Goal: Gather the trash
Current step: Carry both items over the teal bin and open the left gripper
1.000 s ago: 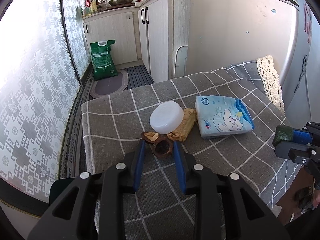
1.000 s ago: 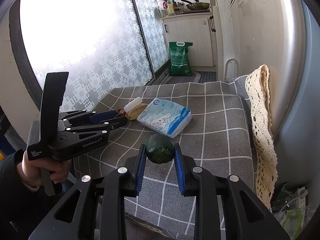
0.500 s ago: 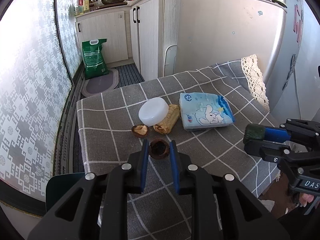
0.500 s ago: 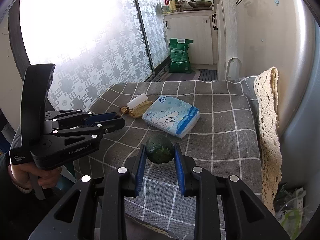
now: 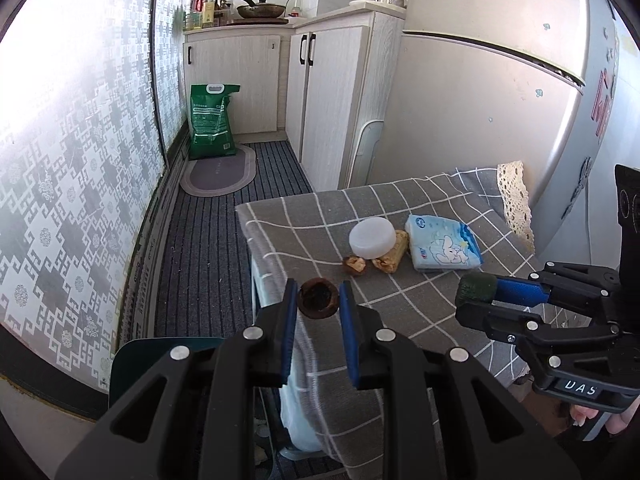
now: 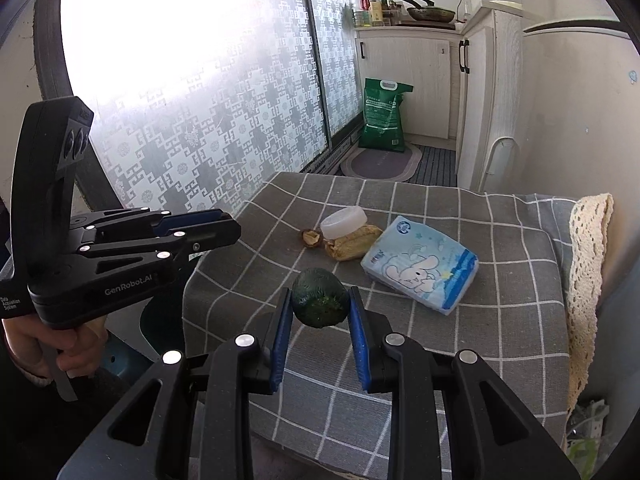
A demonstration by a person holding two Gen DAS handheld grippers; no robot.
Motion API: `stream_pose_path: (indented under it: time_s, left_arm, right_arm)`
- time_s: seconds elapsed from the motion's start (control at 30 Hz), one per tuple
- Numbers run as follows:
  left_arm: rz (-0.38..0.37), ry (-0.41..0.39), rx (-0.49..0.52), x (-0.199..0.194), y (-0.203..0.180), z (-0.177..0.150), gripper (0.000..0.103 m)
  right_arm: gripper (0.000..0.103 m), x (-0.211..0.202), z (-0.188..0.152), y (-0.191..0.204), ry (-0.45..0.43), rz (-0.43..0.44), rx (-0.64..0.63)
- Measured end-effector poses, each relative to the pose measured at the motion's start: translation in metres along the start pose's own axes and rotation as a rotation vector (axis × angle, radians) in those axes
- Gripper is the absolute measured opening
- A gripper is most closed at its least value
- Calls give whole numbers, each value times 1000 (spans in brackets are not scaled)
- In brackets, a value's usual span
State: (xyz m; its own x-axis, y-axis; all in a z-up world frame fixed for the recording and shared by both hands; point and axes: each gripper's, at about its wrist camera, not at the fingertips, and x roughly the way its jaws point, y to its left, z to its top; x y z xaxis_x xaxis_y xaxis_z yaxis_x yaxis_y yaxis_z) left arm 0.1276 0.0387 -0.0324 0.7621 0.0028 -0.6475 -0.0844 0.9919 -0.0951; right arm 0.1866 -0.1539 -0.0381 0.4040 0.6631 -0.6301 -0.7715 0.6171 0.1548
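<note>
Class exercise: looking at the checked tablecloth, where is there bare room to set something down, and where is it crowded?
Bare patches: the checked cloth between the tissue pack and the lace edge, the near strip by the grippers, and the far end toward the kitchen. Crowded: the middle, where the white lid, the yellowish scrap and the brown shell cluster beside the pack.

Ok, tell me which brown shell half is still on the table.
The pale-filled shell half lying beside the white lid; the dark hollow shell half is gripped in the left tool.

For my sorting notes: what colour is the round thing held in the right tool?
Dark green, with a rough skin; the right wrist view shows it best.
</note>
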Motion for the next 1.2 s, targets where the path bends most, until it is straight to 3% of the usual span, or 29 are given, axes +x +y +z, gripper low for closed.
stream_pose_path:
  time_s: [0.33,0.6,0.8,1.2]
  left_arm:
    - [44,-38,-71,-33,56,-9,23]
    - [77,-26,-128,-44,102,-26,23]
    - [93,17,-173,-39,131,-45,23]
    - [117,185,-194,-4,167,-92,23]
  right_arm:
    - [27,19,19,52,17,27,-75]
    - [27,34,31,91,29,54,-130]
    - [27,47,38,122,43,77,-170]
    - [27,74,44,165,93,106,-213]
